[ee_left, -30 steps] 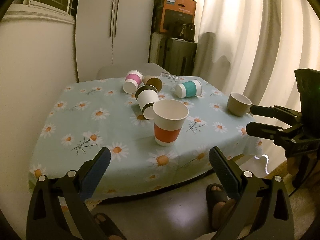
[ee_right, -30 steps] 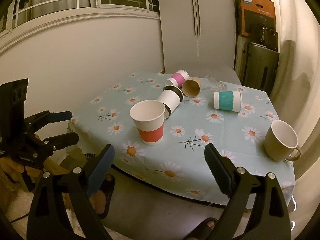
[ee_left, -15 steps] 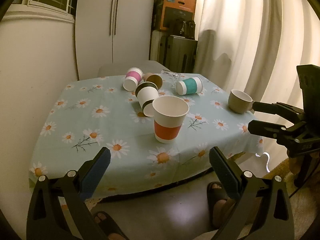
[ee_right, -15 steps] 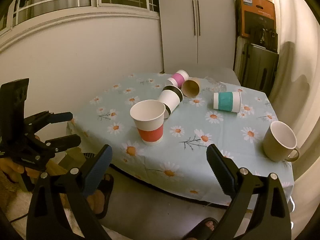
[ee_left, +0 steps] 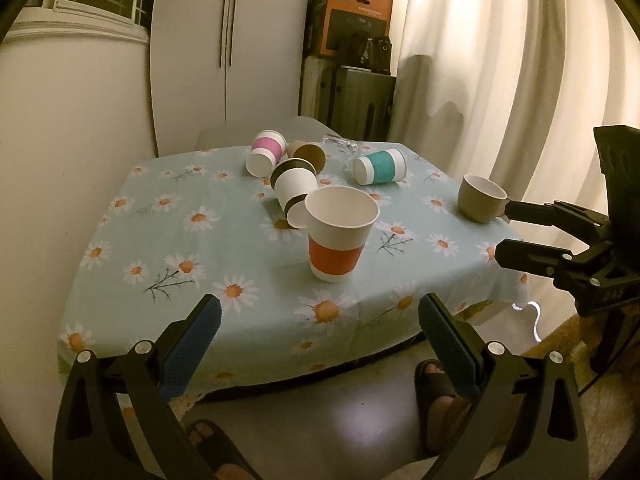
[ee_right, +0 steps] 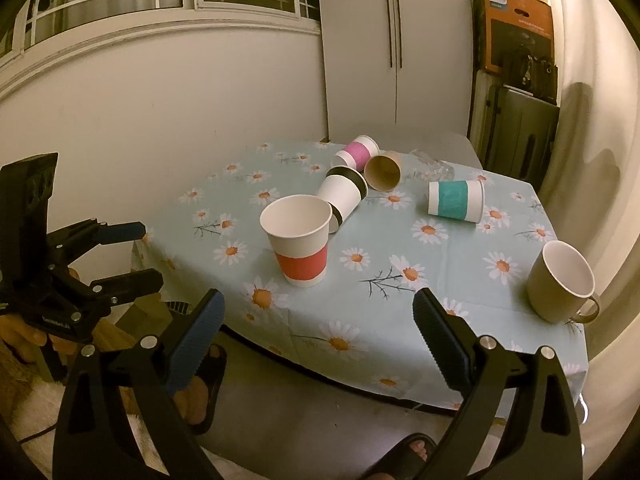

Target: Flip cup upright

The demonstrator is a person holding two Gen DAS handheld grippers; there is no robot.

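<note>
A red-banded paper cup (ee_left: 338,236) (ee_right: 300,248) stands upright near the table's front. Behind it lie on their sides a black-banded cup (ee_left: 294,192) (ee_right: 344,196), a pink-banded cup (ee_left: 266,152) (ee_right: 358,152), a brown cup (ee_left: 308,154) (ee_right: 384,170) and a teal-banded cup (ee_left: 380,166) (ee_right: 454,200). A beige mug (ee_left: 480,198) (ee_right: 560,280) stands upright at the right edge. My left gripper (ee_left: 318,320) (ee_right: 124,256) and right gripper (ee_right: 318,320) (ee_left: 506,232) are open, empty, off the table's front edge.
The table has a daisy-print cloth (ee_left: 180,240) (ee_right: 440,272). A clear glass (ee_left: 344,146) (ee_right: 434,164) lies at the back. A white wall (ee_left: 60,140) borders the left side, a cabinet (ee_left: 224,52) and stacked boxes (ee_left: 352,20) stand behind, a curtain (ee_left: 500,80) hangs right. Sandalled feet (ee_left: 434,384) are below.
Both grippers have drifted slightly; the table scene shifted a little in view. No cup has moved.
</note>
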